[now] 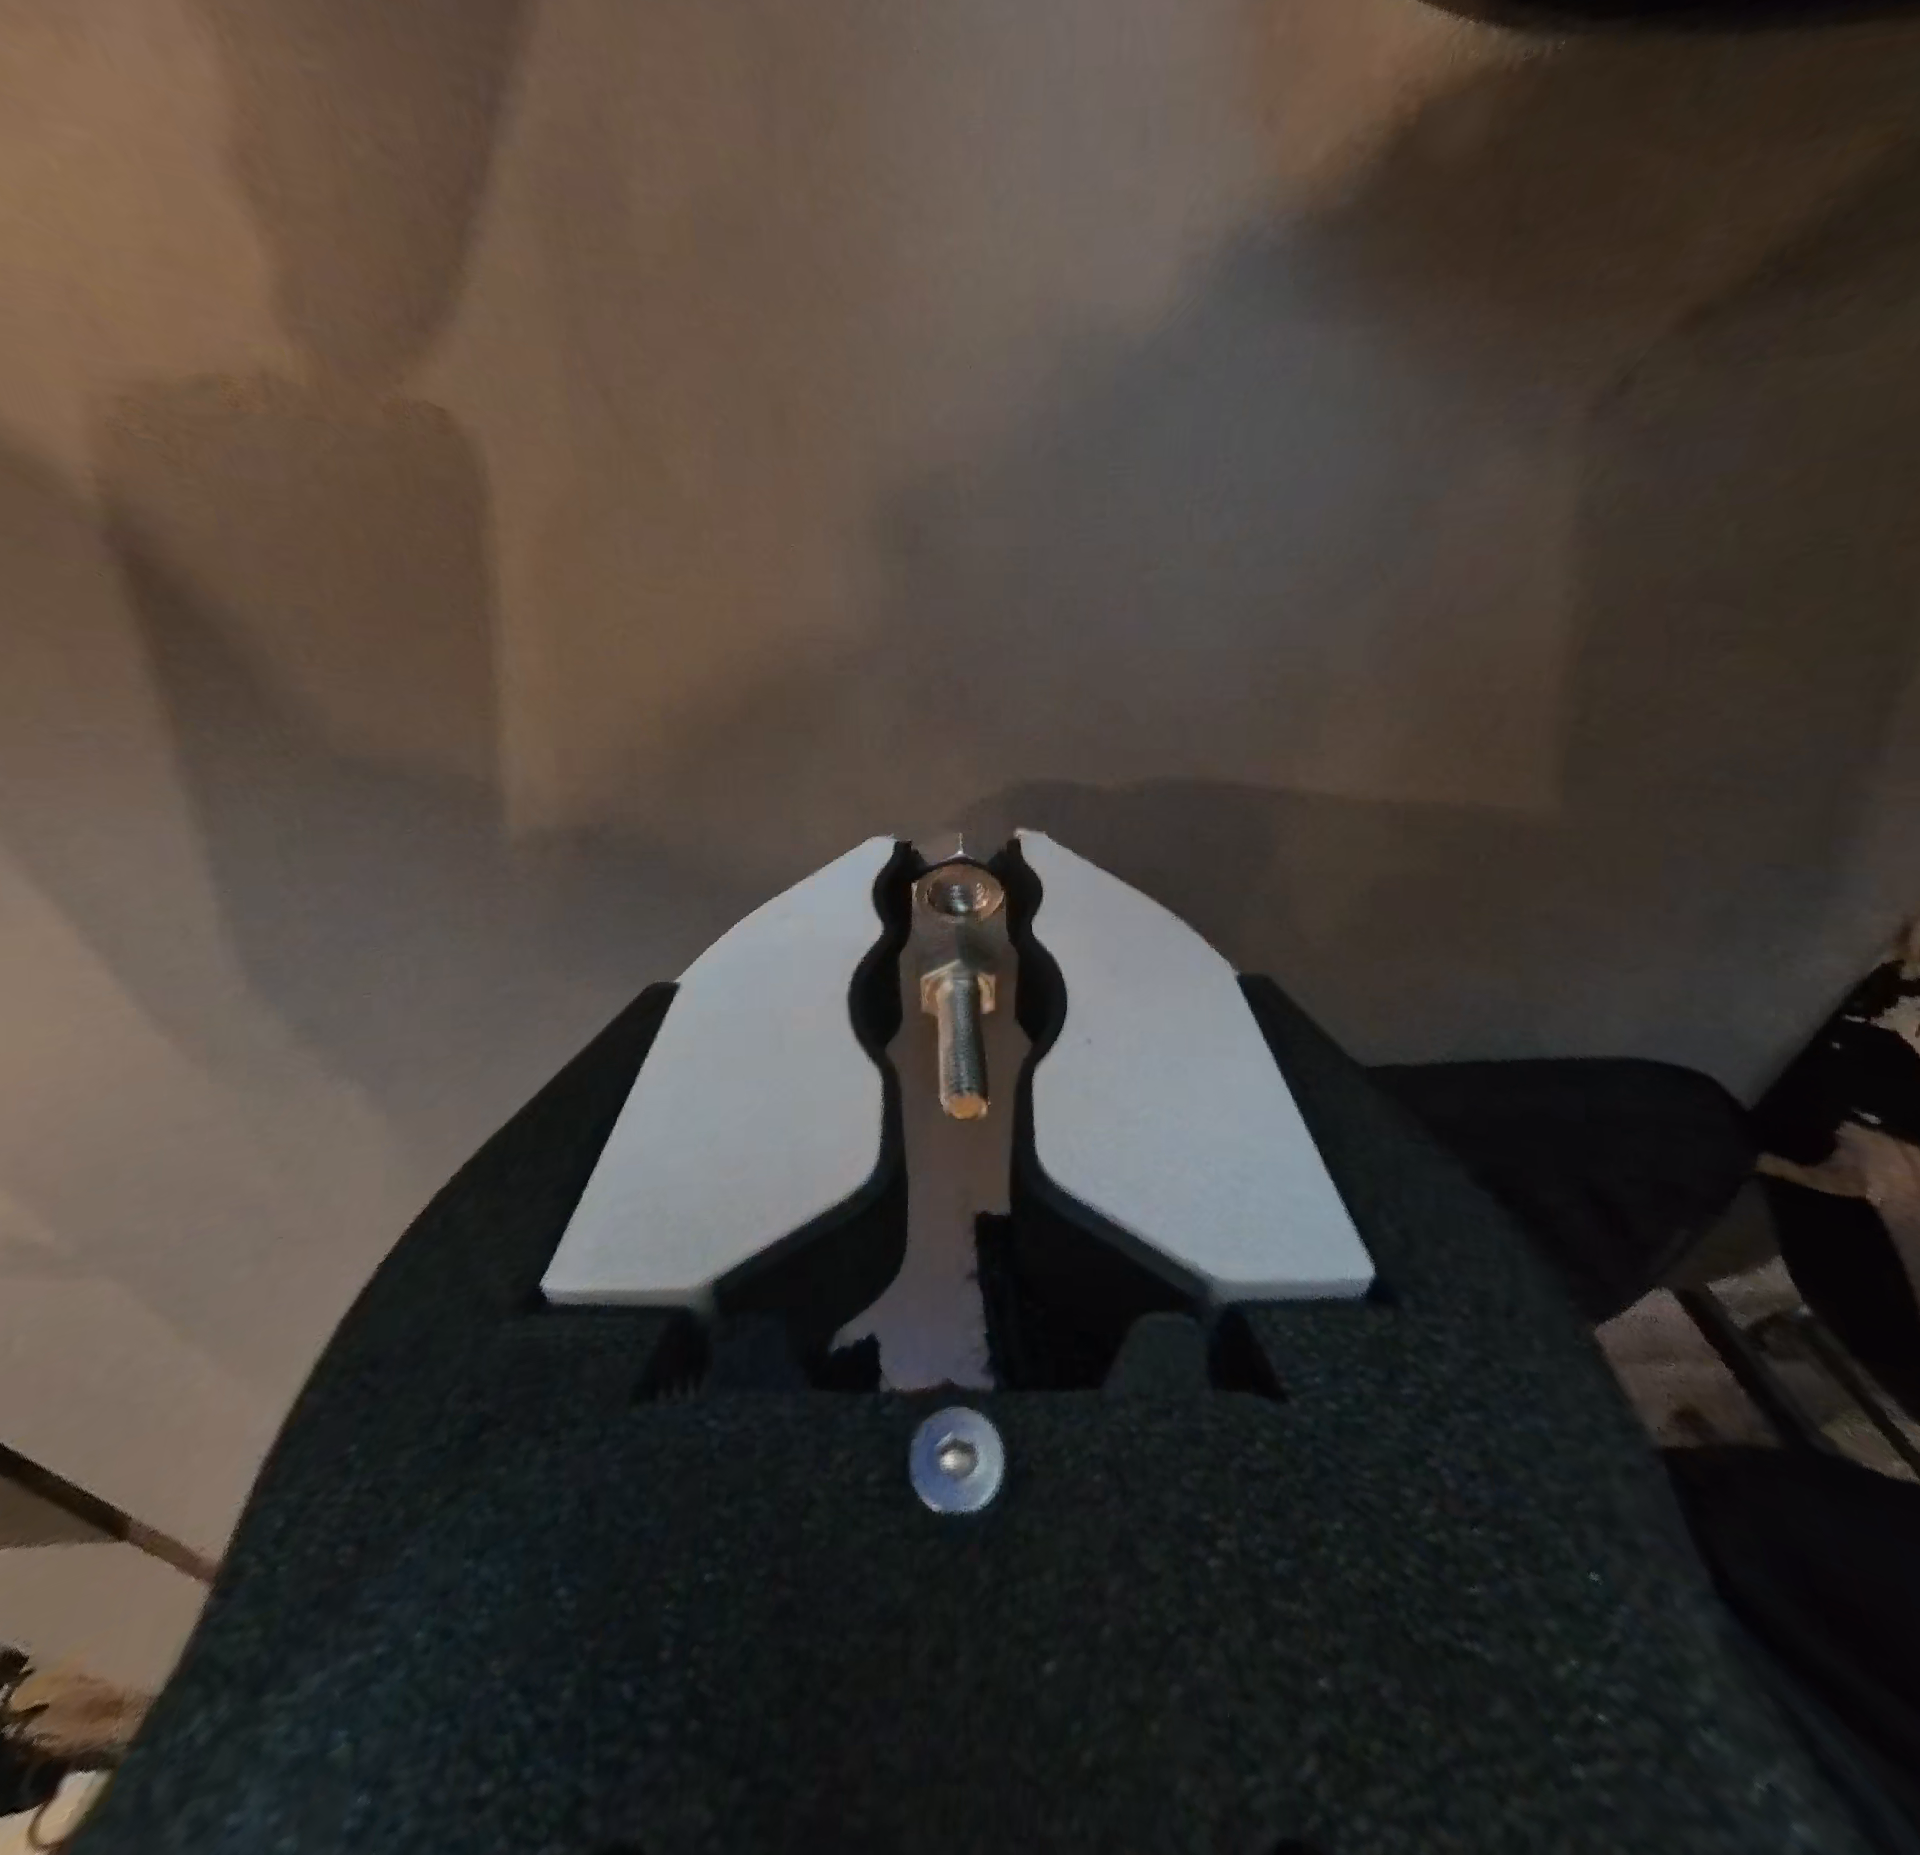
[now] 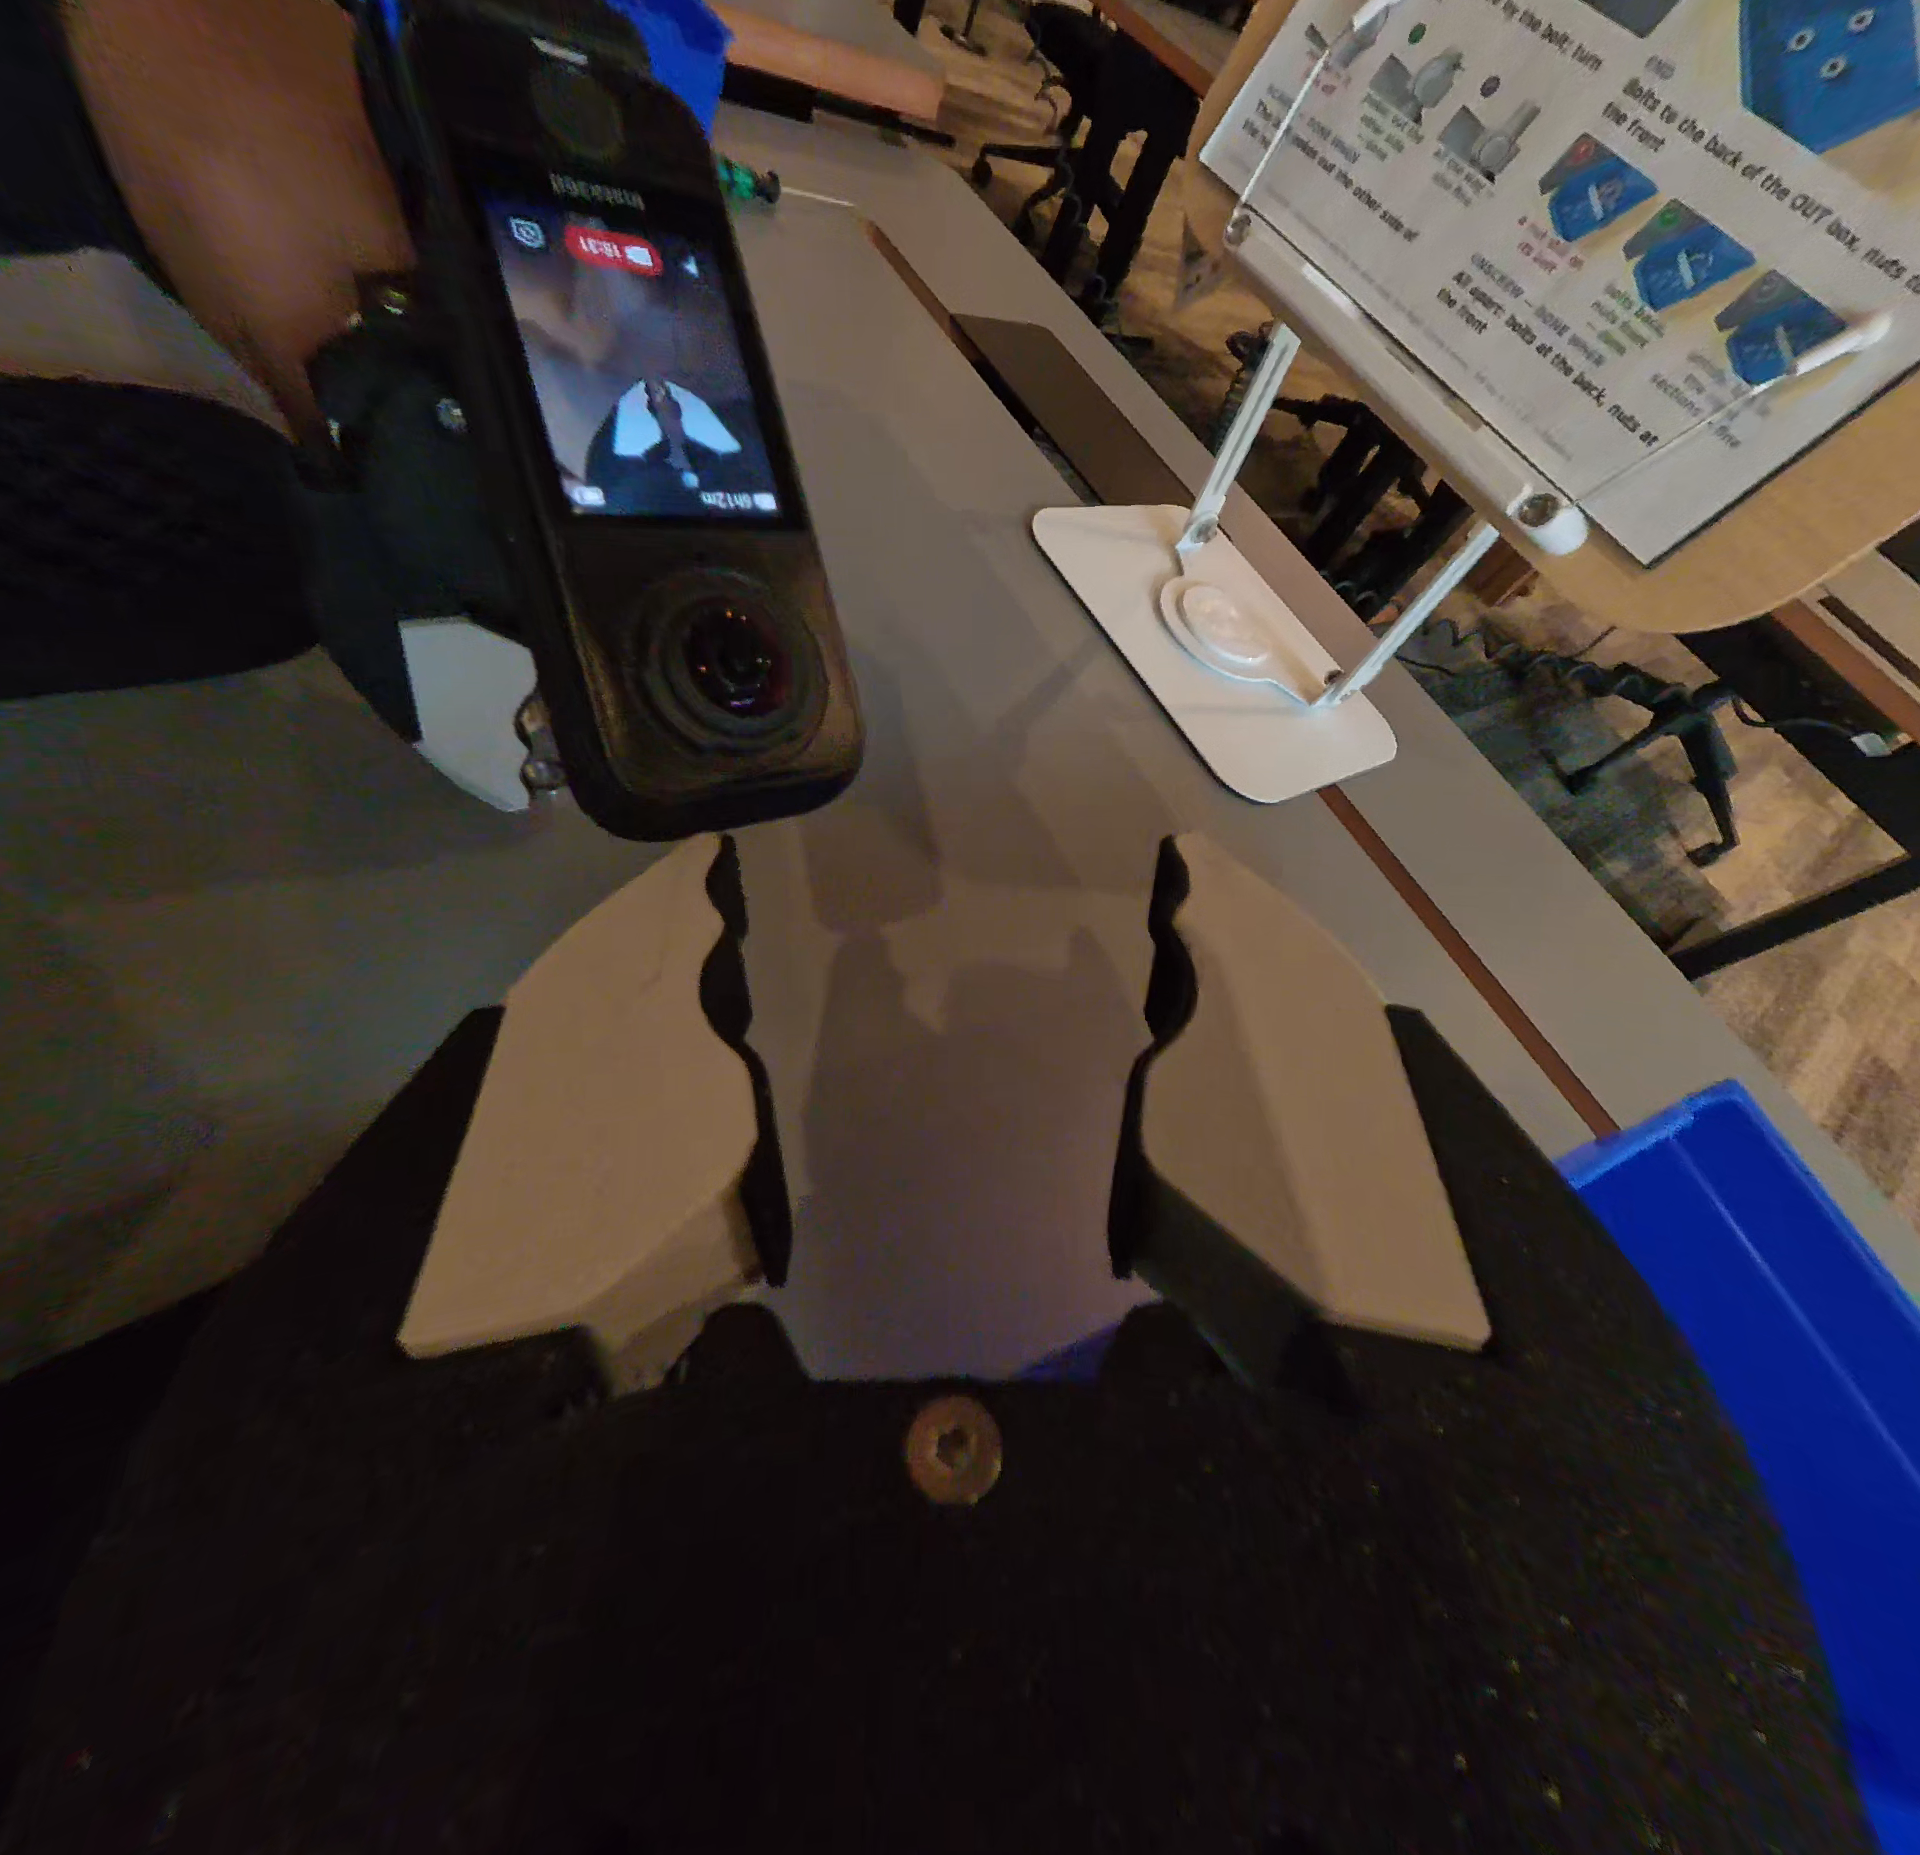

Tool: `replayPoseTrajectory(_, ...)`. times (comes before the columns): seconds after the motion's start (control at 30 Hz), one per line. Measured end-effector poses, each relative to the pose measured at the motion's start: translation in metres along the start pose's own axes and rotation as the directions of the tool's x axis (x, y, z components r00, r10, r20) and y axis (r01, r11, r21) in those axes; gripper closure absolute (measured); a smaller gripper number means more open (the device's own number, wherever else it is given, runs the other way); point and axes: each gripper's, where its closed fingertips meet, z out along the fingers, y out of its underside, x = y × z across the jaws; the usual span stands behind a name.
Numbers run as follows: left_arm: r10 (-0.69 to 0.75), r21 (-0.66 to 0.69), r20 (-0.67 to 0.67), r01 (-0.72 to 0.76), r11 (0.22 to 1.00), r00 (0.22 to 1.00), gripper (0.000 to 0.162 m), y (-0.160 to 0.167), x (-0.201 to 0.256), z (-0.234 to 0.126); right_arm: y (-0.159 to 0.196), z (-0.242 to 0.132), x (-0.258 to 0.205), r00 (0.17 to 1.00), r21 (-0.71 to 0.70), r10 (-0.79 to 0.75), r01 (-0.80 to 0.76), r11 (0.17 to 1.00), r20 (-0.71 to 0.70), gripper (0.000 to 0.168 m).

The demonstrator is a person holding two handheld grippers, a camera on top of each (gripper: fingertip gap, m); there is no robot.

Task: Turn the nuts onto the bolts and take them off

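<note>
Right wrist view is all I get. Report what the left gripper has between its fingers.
Observer: The left gripper is shut on a bolt, clamped at its head end near the fingertips.
Operator: Report anything threaded on it.
Observer: One nut sits on the thread, close to the clamped end.
Operator: Give me the bolt's direction.
Observer: Its bare threaded end points back toward the left wrist camera, along the gap between the fingers.

Silver bolt (image 1: 962,1026), thread toward camera; nut (image 1: 957,971) on shank near head.
</note>
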Motion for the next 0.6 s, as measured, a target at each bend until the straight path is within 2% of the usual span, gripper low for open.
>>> replayPoseTrajectory(0.17,-0.02,0.011,-0.029,0.02,1.0,0.999,0.145,-0.006,0.001,0.006,0.015,-0.001,-0.002,1.0,-0.081,-0.016,0.018,0.997,0.026,0.091)
replayPoseTrajectory(0.47,-0.039,0.014,-0.038,0.04,0.999,0.999,0.145,-0.004,-0.002,0.013,0.018,0.001,-0.005,0.999,-0.097,-0.012,0.017,0.995,0.053,0.087)
replayPoseTrajectory(0.6,-0.046,0.025,-0.023,0.046,0.999,0.999,0.13,-0.004,-0.003,0.011,0.017,0.0,-0.005,0.999,-0.096,-0.014,0.019,0.995,0.05,0.087)
